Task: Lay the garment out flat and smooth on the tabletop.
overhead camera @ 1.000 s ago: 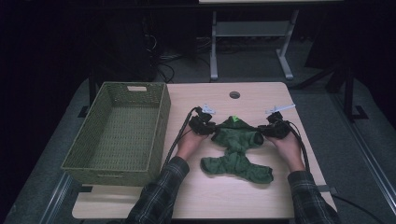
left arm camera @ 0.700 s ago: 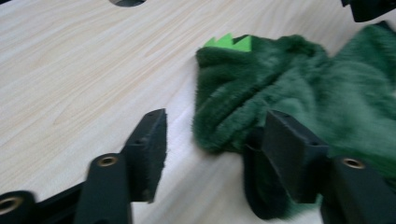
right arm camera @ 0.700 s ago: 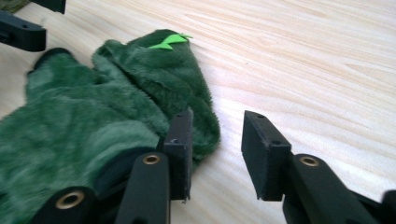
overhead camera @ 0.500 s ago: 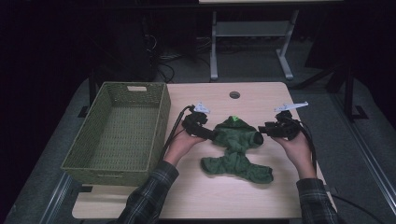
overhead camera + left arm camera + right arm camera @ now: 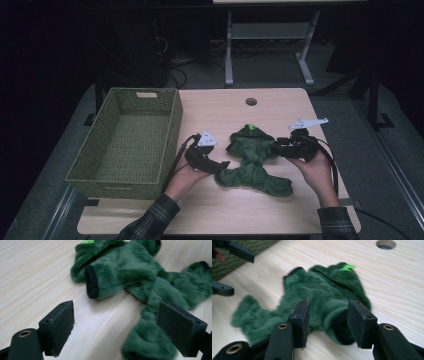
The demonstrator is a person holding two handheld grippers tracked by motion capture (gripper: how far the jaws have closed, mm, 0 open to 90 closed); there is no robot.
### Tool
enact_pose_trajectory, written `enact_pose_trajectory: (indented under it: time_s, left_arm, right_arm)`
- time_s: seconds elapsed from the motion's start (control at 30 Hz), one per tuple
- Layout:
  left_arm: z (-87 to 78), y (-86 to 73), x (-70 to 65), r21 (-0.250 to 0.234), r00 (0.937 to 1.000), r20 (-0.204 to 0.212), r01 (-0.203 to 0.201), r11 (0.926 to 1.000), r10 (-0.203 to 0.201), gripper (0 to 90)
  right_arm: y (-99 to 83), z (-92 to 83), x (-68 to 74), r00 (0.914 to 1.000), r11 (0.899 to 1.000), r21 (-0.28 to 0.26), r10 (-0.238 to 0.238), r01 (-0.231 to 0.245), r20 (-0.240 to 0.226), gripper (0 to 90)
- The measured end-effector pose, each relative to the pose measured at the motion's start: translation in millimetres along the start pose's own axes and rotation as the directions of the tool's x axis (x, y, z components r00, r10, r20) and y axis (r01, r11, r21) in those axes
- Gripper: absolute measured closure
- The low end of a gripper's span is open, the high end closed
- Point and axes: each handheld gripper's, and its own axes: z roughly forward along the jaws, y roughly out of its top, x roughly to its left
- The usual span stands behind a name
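Note:
A green fuzzy garment (image 5: 252, 160) with black cuffs and a bright green tag lies crumpled on the wooden table (image 5: 280, 210). My left gripper (image 5: 222, 165) sits just left of it, its jaws having just been opening. In the left gripper view this gripper (image 5: 120, 327) stands wide open, with bare table between its pads and the garment (image 5: 130, 267) beyond. My right gripper (image 5: 276, 147) is at the garment's right side. Its jaws have also just been opening, and in the right gripper view this gripper (image 5: 328, 320) has a sleeve end of the garment (image 5: 322, 292) loose between pads that do not press on it.
An empty green woven basket (image 5: 170, 145) stands on the table's left half, close to my left hand. A round cable hole (image 5: 251, 101) sits near the far edge. Cables trail from both grippers toward the near edge. Dark floor and a stand lie beyond the table.
Both grippers have let go of the garment's upper sleeves and drawn apart, the left one leftward and nearer, the right one rightward. The garment has slumped a little.

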Motion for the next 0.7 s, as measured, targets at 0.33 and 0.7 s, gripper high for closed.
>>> enact_pose_trajectory:
  time_s: [0.33,0.7]
  left_arm:
    - [-11.4,-33.6,-21.3,0.039,0.9998,0.019,0.009,0.9992,-0.009,13.4]
    - [-10.4,-59.8,-37.9,0.127,0.9999,0.013,-0.011,0.9919,0.009,12.8]
  right_arm:
    - [-12.0,3.0,25.6,0.9973,0.999,-0.019,-0.049,0.048,-0.055,53.4]
    - [-9.4,16.5,56.2,0.989,0.995,-0.012,-0.096,0.095,-0.113,56.3]
